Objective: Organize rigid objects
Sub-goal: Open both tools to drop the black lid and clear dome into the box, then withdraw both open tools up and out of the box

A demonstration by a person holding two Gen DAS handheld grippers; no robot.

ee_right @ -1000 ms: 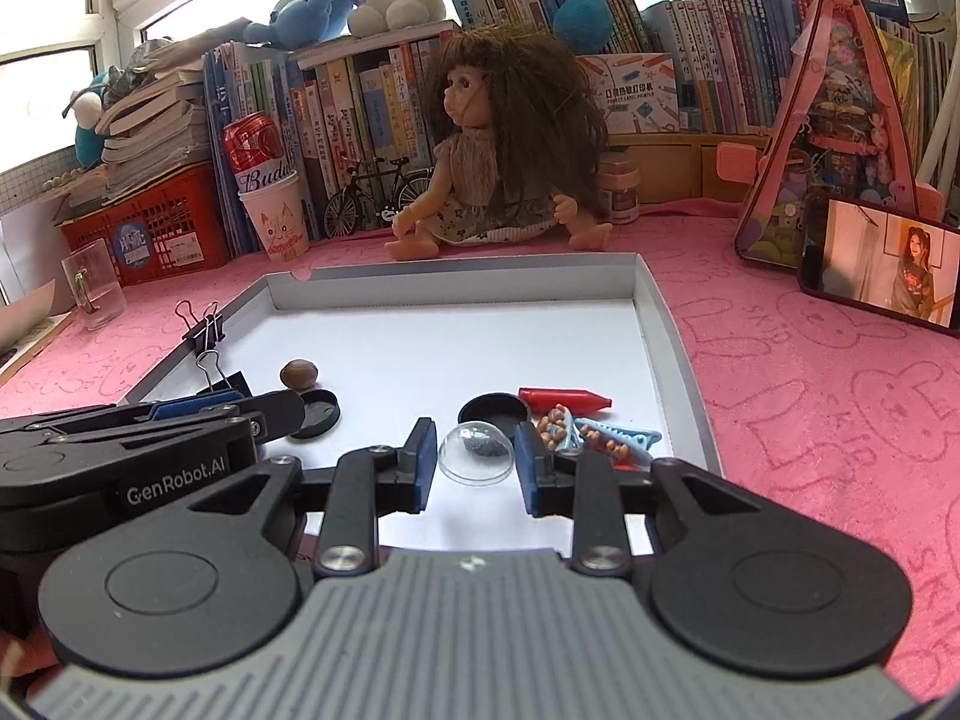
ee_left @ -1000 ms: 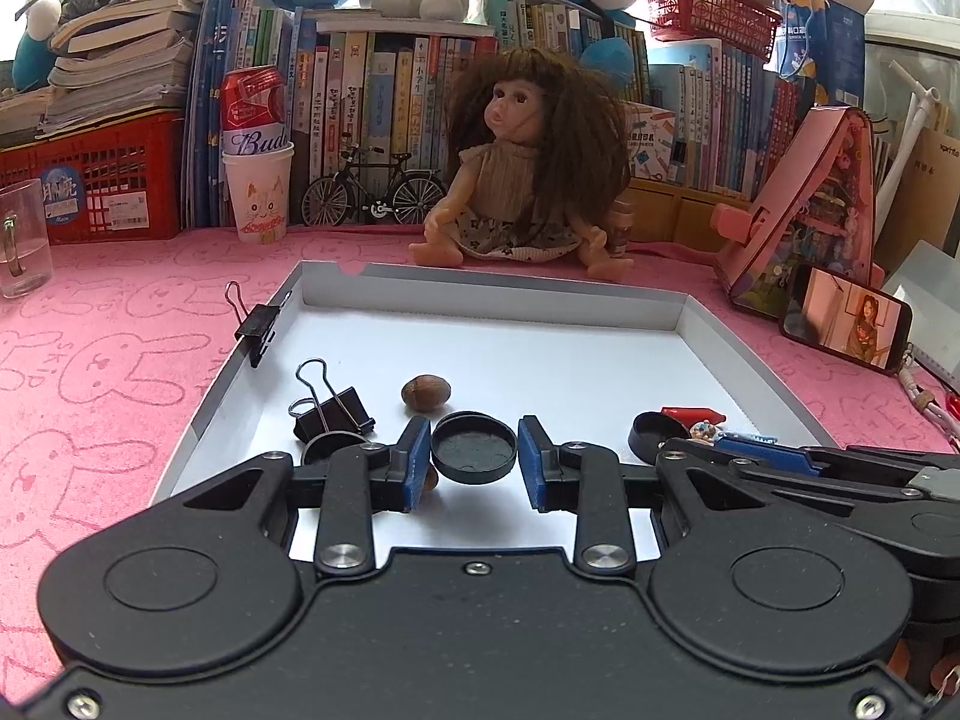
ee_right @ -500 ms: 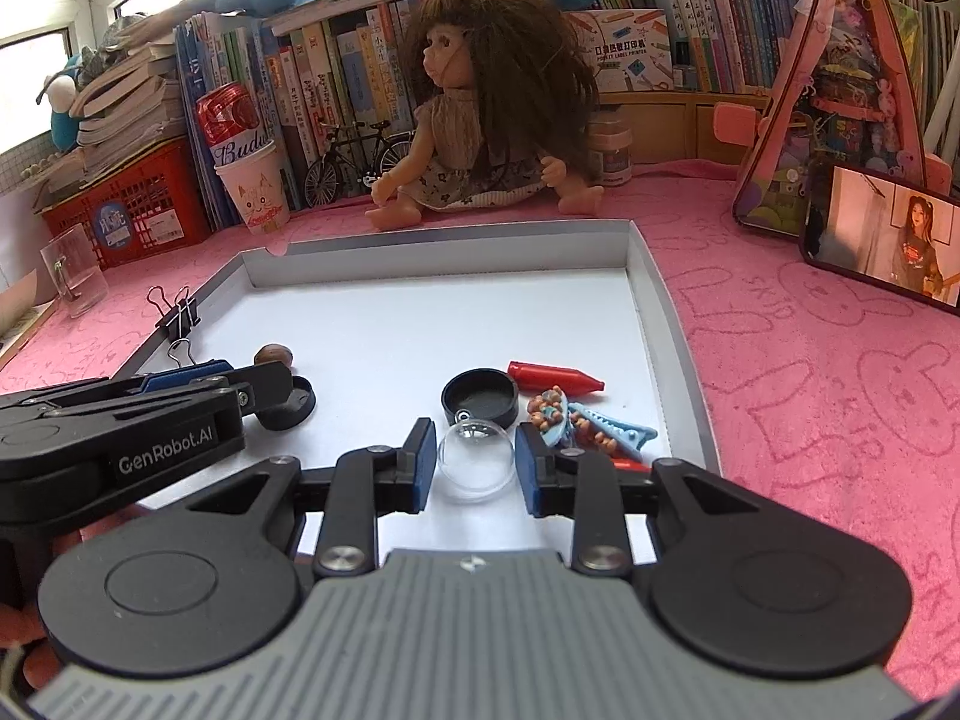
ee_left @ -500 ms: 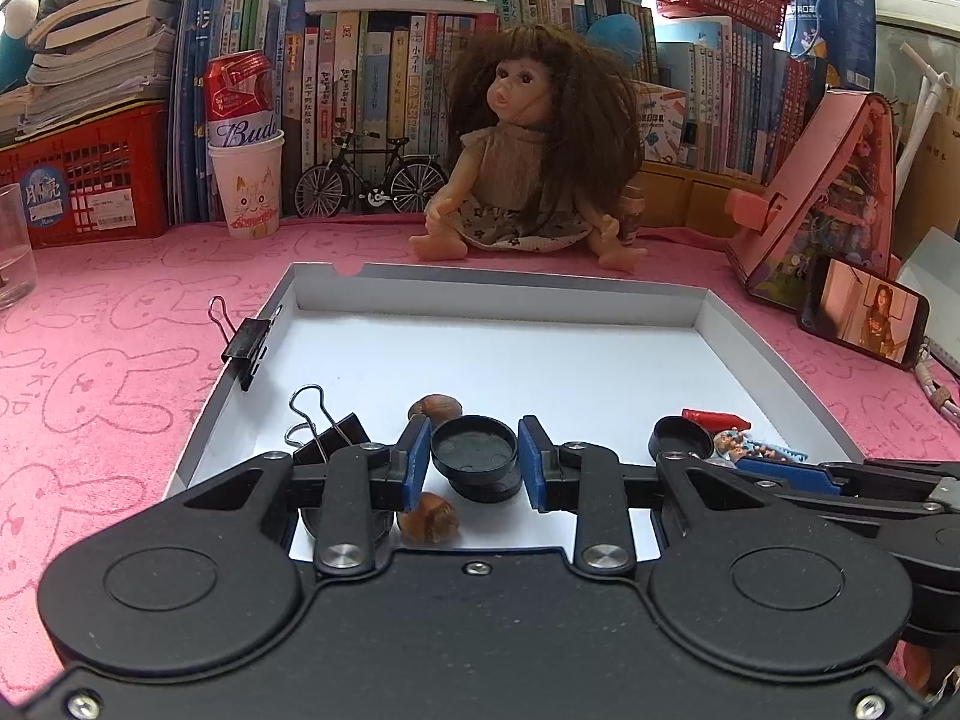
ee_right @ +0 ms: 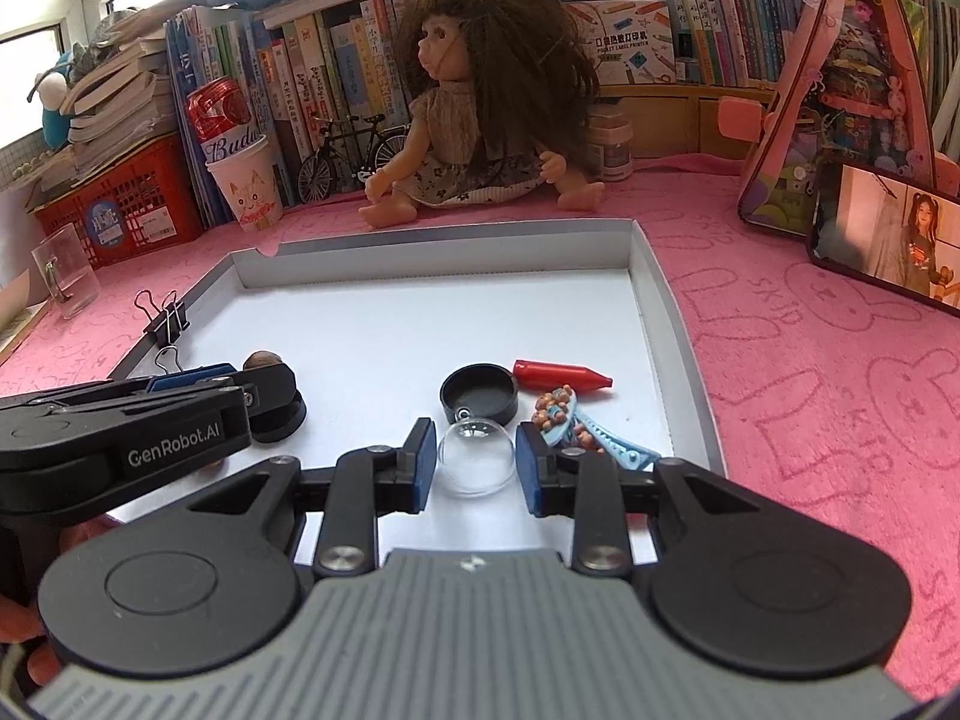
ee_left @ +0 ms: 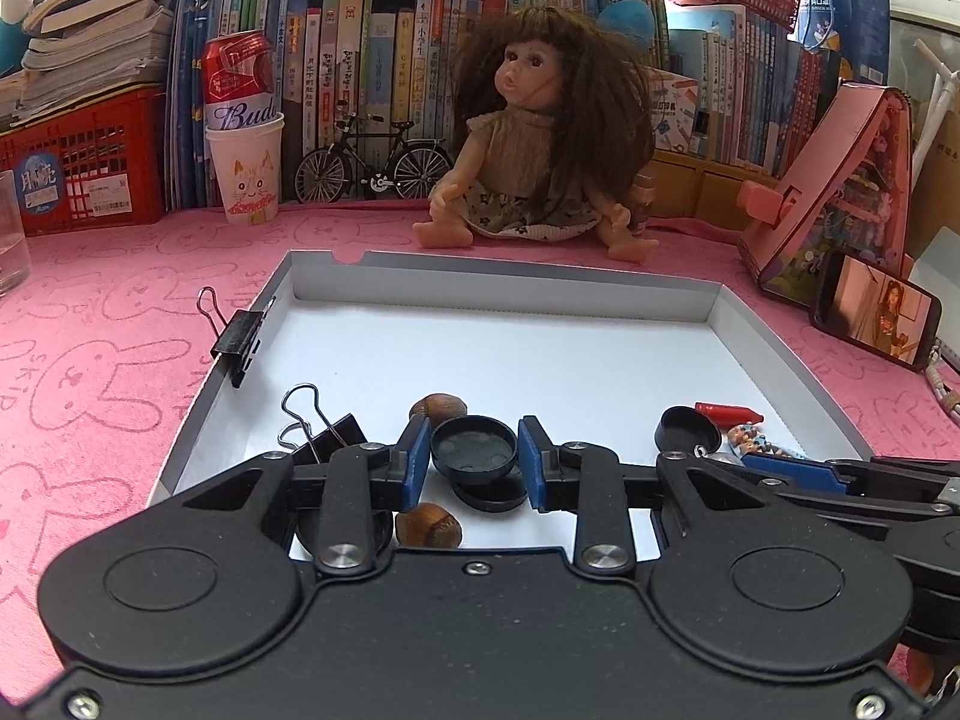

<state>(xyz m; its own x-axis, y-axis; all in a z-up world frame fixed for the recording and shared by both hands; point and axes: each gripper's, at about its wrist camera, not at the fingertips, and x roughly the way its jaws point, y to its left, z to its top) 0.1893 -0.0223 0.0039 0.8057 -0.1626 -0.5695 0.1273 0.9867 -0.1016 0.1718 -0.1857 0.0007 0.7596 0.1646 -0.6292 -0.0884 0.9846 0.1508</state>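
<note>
The pink bunny-print cloth [ee_right: 840, 372] spreads under everything, and on it lies the shallow white tray [ee_left: 714, 312], with the long-haired doll [ee_left: 540, 144] sitting just beyond its far wall. Down over the near end of the tray comes the left gripper [ee_left: 474, 459], its blue pads pinched against both sides of a round black cap [ee_left: 474, 450], which it holds just above a second black cap [ee_left: 489, 492] lying flat on the tray floor. Beside it, the right gripper [ee_right: 474, 459] has its pads pressed against a clear glass dome [ee_right: 474, 456], gripped between them over the tray's near right part. Behind that dome sits another black cap [ee_right: 480, 393], open side up, with a red crayon [ee_right: 561, 375] just right of it and a light blue hair clip [ee_right: 591, 429] with small bear figures touching the cap's right edge. On the left side, one black binder clip [ee_left: 240, 342] bites the tray's left wall, another binder clip [ee_left: 327, 429] lies inside near the left gripper, and two hazelnuts show up: one hazelnut [ee_left: 438, 408] behind the held cap, the other hazelnut [ee_left: 429, 525] close under the left pad.
</note>
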